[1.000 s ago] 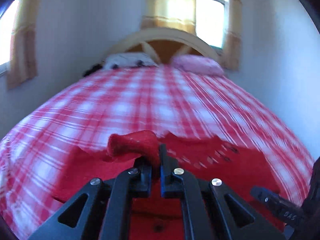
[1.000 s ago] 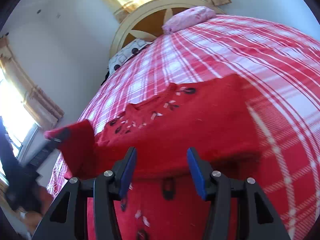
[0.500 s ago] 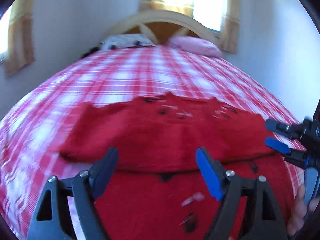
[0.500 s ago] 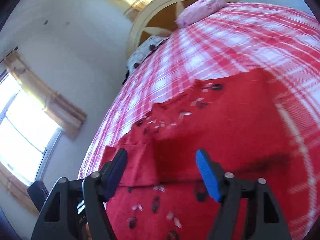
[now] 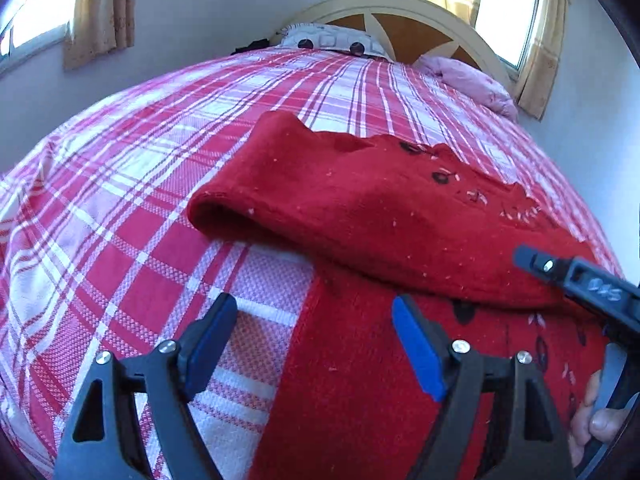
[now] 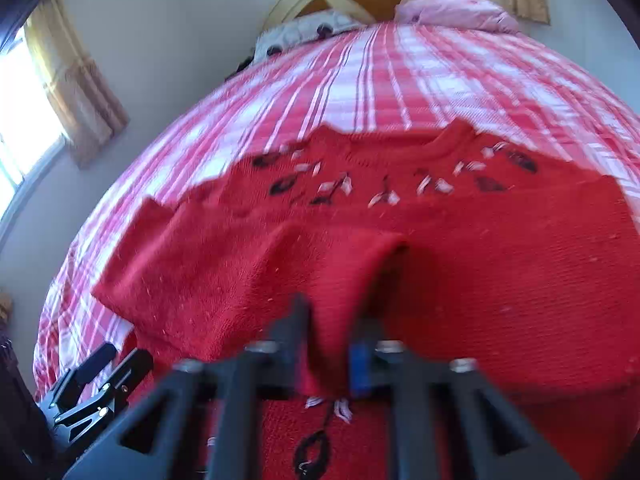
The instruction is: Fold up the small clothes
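Right wrist view, nearest first: the right gripper (image 6: 326, 344) has just been closing its jaws, and they now pinch a raised fold of the red knitted sweater with black and white embroidered flowers (image 6: 460, 248); the cloth tents up between the black fingers. Left wrist view: the left gripper (image 5: 316, 344) holds its blue-padded jaws spread wide and empty, poised over the sweater's left edge where it meets the red and white checked bedspread (image 5: 132, 208). A sleeve lies folded across the sweater's chest, just beyond those open jaws. The sweater lies flat, near the foot of the bed. Farther off are a pink pillow (image 5: 468, 80), a white spotted pillow (image 6: 304, 30) and a cream arched headboard (image 5: 400, 8).

This looks like mid-fold, sleeves tucked in. Next, the left jaws would likely need to close on the near edge so both grippers carry it over together.
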Tool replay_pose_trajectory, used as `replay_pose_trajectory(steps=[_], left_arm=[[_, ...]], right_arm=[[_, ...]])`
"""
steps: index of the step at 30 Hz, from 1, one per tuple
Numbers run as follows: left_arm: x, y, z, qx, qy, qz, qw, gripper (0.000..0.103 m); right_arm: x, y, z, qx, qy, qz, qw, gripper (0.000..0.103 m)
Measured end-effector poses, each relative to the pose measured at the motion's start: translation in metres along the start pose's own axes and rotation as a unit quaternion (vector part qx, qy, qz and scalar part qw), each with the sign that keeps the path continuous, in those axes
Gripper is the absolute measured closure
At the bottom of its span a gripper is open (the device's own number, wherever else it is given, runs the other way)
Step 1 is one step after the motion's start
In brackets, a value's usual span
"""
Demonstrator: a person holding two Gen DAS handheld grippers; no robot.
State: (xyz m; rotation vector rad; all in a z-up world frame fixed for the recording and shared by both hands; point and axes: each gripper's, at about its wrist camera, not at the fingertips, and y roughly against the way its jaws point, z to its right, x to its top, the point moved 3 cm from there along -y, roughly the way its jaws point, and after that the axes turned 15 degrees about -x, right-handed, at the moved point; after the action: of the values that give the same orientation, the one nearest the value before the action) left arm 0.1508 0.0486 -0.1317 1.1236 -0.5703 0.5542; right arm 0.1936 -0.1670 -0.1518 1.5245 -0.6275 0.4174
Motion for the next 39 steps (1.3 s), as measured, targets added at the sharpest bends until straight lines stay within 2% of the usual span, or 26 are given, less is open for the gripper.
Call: replay_pose_trajectory(steps=[5,8,10,12,15,19,22,24,26,30,32,36,39], left_arm=[[0.001,-0.003,-0.002,-0.003,0.001,-0.002,1.0,0.017],[0.008,-0.003,-0.006,-0.009,0.01,-0.006,0.9999,0.017],[0.017,0.001,-0.012,-0.005,0.029,0.01,0.9995,0.017],[0.03,0.0,-0.021,0.01,0.047,0.025,0.9985,0.016],[0.042,-0.009,-0.034,0.03,0.076,0.024,0.9963,0.016],[0.049,-0.022,-0.056,0.078,0.111,0.014,0.9906,0.017],[0.05,-0.017,-0.065,0.072,0.133,0.032,0.988,0.016],[0.048,-0.019,-0.066,0.077,0.132,0.028,0.9879,0.016],[0.048,-0.019,-0.065,0.082,0.128,0.029,0.988,0.016],[0.048,-0.023,-0.062,0.097,0.12,0.021,0.9878,0.016],[0.047,-0.024,-0.061,0.102,0.111,0.015,0.9885,0.016],[0.044,-0.024,-0.055,0.113,0.094,0.006,0.9891,0.016],[0.043,-0.025,-0.05,0.113,0.082,0.001,0.9903,0.016]], right_arm=[[0.028,0.031,-0.005,0.012,0.017,0.031,0.999,0.092],[0.061,0.071,-0.015,0.028,0.035,0.078,0.996,0.092],[0.086,0.101,-0.025,0.045,0.043,0.114,0.992,0.092],[0.108,0.126,-0.032,0.065,0.045,0.143,0.987,0.092],[0.128,0.162,-0.039,0.075,0.051,0.191,0.978,0.093],[0.13,0.194,-0.027,0.053,0.057,0.239,0.968,0.093],[0.121,0.191,0.006,0.037,0.042,0.231,0.971,0.093],[0.11,0.174,0.034,0.018,0.029,0.215,0.976,0.093],[0.094,0.149,0.061,0.012,0.015,0.185,0.983,0.093],[0.052,0.095,0.115,-0.046,-0.016,0.125,0.991,0.093],[0.036,0.074,0.136,-0.066,-0.034,0.1,0.992,0.098],[0.009,0.04,0.168,-0.07,-0.073,0.044,0.994,0.098],[-0.003,0.045,0.18,-0.046,-0.117,0.047,0.991,0.098]])
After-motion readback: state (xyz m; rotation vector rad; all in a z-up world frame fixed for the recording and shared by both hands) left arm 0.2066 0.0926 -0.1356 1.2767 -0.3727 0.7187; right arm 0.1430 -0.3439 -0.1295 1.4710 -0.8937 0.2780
